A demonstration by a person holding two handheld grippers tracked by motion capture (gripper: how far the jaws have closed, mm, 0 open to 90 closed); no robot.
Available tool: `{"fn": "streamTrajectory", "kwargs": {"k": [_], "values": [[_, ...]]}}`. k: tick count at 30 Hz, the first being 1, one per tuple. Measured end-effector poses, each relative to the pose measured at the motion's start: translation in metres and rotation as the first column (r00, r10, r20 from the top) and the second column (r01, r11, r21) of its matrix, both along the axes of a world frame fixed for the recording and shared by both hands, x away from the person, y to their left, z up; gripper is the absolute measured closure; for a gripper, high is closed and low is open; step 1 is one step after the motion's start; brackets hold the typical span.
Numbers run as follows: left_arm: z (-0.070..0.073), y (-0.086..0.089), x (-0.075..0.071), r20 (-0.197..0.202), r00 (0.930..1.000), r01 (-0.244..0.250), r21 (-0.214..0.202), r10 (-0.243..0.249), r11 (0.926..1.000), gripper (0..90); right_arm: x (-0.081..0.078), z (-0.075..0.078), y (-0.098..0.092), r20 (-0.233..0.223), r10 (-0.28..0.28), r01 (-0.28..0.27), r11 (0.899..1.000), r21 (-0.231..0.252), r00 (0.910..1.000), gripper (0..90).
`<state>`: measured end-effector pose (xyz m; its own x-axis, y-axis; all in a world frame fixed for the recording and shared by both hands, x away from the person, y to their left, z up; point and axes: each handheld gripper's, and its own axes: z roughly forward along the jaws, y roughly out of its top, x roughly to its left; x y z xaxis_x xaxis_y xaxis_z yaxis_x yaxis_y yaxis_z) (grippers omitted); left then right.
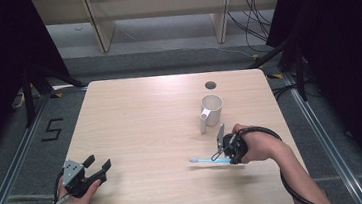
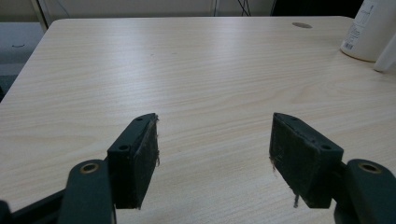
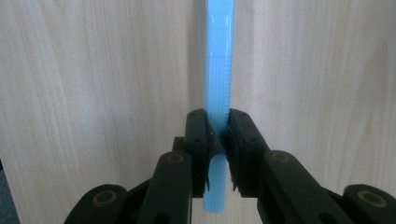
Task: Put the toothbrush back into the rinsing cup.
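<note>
A light blue plastic handle, seemingly a toothbrush (image 3: 217, 70), runs straight away from my right gripper (image 3: 218, 130), whose jaws are shut on it near its near end. From above, the blue toothbrush (image 1: 205, 160) points left from my right gripper (image 1: 230, 153), low over the table's right front part. A white mug (image 1: 212, 110) with its handle toward me stands just behind that hand; the mug (image 2: 371, 29) also sits at the top right of the left gripper view. My left gripper (image 2: 214, 149) stands open over bare wood, at the front left corner (image 1: 98, 165).
The light wooden table (image 1: 146, 125) has a round cable hole (image 1: 210, 85) near its back edge, behind the mug. Black curtains flank the table and wooden shelving stands beyond it. A cable trails from the right gripper past the forearm.
</note>
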<state>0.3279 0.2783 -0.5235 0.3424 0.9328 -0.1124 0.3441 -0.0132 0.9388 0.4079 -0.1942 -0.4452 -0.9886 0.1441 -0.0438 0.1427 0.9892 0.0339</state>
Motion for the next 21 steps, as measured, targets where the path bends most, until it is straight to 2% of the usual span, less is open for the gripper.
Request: {"fn": "streamTrajectory", "kwargs": {"k": [1,2,3,4,7,8,9,10,12,13,14,15,17,19,20,21], "values": [[0.000,0.000,0.000,0.000,1.0000,0.000,0.000,0.000,1.0000,32.3,0.001,0.001,0.000,0.011,0.021,-0.021,1.000,0.008,0.9997,79.3],[0.000,0.000,0.000,-0.001,1.0000,0.000,0.000,0.000,1.0000,32.3,0.000,0.003,-0.001,0.009,-0.001,0.001,1.000,0.005,1.0000,79.3],[0.000,0.000,0.000,0.000,1.0000,0.000,0.000,0.000,1.0000,32.3,0.000,0.003,-0.002,0.006,0.000,0.000,1.000,0.010,1.0000,79.3],[0.000,0.000,0.000,0.000,1.0000,-0.001,0.000,0.001,1.0000,32.3,0.002,0.003,-0.002,0.016,0.039,-0.039,0.999,0.012,0.9991,79.3],[0.000,0.000,0.000,0.000,1.0000,0.000,0.001,0.000,1.0000,32.3,0.000,0.006,-0.004,0.014,-0.012,0.012,1.000,0.013,0.9998,79.3],[0.000,0.000,0.000,-0.001,1.0000,0.000,0.001,0.000,1.0000,32.3,0.000,0.006,-0.005,0.014,-0.001,0.001,1.000,0.028,0.9999,79.3],[0.000,0.000,0.000,-0.001,1.0000,0.000,0.000,0.000,1.0000,32.3,0.002,0.007,-0.007,0.026,0.035,-0.036,0.999,0.033,0.9990,79.3],[0.000,0.000,0.000,-0.001,1.0000,0.000,0.000,0.000,1.0000,32.3,0.000,0.009,-0.008,0.027,-0.012,0.011,0.999,0.036,0.9996,79.3],[0.000,0.000,0.000,-0.001,1.0000,0.000,0.000,0.000,1.0000,32.3,0.000,0.010,-0.008,0.037,-0.011,0.010,0.999,0.040,0.9993,79.4],[0.000,0.000,0.000,-0.001,1.0000,0.000,0.000,0.000,1.0000,32.3,0.000,0.011,-0.009,0.040,-0.007,0.005,0.999,0.054,0.9992,79.4],[0.000,0.000,0.000,0.000,1.0000,0.000,0.000,0.000,1.0000,32.3,0.003,0.012,-0.009,0.052,0.043,-0.047,0.997,0.068,0.9977,79.4],[0.000,0.000,0.000,0.000,1.0000,0.000,0.001,0.000,1.0000,32.3,0.000,0.013,-0.009,0.049,0.009,-0.012,0.997,0.073,0.9988,79.4],[0.000,0.000,0.000,0.000,1.0000,-0.001,0.000,0.001,1.0000,32.3,-0.002,0.016,-0.009,0.047,-0.018,0.014,0.996,0.086,0.9987,79.4],[0.000,0.000,0.000,0.000,1.0000,0.000,0.000,0.000,1.0000,32.3,-0.001,0.017,-0.010,0.057,-0.002,-0.003,0.995,0.099,0.9984,79.4],[0.000,0.000,0.000,0.000,1.0000,0.000,0.001,0.000,1.0000,32.3,0.001,0.017,-0.010,0.066,0.025,-0.032,0.993,0.111,0.9975,79.4],[0.000,0.000,0.000,0.000,1.0000,0.000,0.001,0.000,1.0000,32.3,0.000,0.018,-0.011,0.066,0.021,-0.029,0.992,0.120,0.9976,79.4]]}}
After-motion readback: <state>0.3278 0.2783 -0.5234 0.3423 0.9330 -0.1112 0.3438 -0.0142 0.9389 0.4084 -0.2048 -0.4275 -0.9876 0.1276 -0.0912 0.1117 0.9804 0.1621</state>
